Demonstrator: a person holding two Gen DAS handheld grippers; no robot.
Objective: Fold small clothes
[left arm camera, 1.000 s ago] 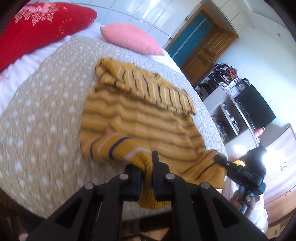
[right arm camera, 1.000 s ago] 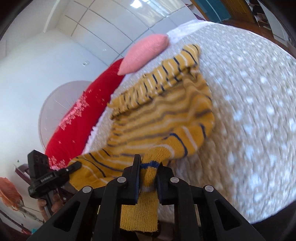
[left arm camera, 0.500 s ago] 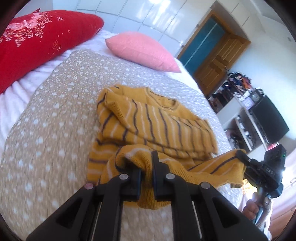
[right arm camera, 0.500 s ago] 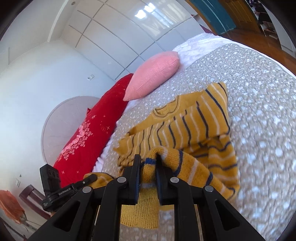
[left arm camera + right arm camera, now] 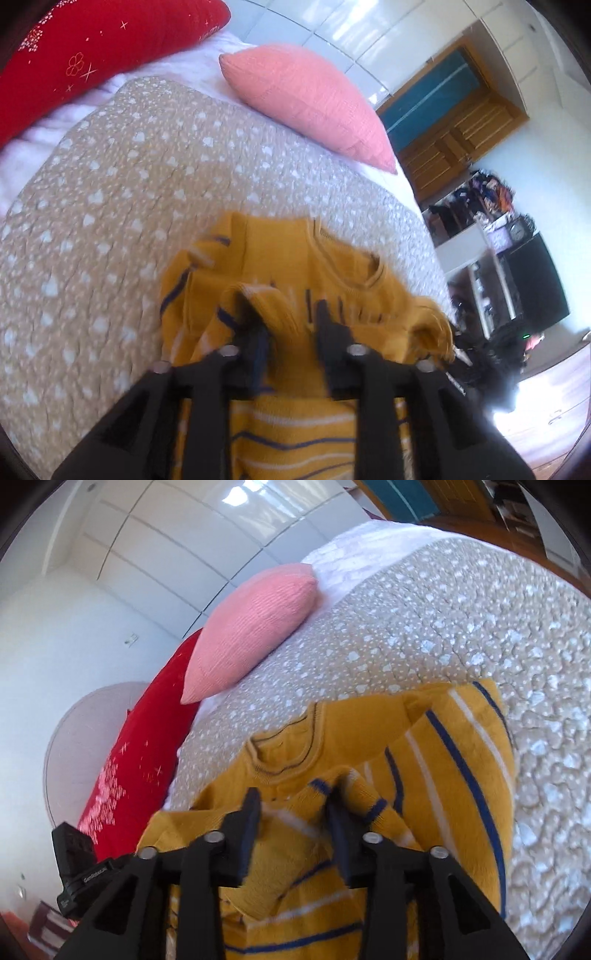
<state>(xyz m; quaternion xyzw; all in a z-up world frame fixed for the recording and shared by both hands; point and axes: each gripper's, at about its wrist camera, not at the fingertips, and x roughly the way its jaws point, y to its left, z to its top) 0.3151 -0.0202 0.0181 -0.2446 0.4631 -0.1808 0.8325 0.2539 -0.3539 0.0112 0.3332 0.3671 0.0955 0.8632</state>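
1. Between our left gripper's parted jaws lies a raised ridge of the mustard striped sweater; the fingers stand apart on either side of it and we cannot tell whether they touch the knit
2. Ahead of those jaws the sweater's round neckline faces away from us, and its folded-over body bunches under and behind the fingertips
3. Beyond the neckline spreads the tan bedspread with white hearts, on which the sweater rests
4. Far ahead and left of the left jaws sits a red pillow; ahead and slightly right, a pink pillow
5. Right of the left jaws, past the bed's edge, we see a wooden door and a dark screen
6. Our right gripper also has its jaws spread, with a yellow fold of the sweater humped up between them, a navy band crossing near the right finger
7. Just ahead of the right jaws is the neckline; to their right the striped folded layer lies flat on the bedspread
8. Ahead and left of the right jaws lie the pink pillow and the red pillow; low at the left the other gripper's black body shows
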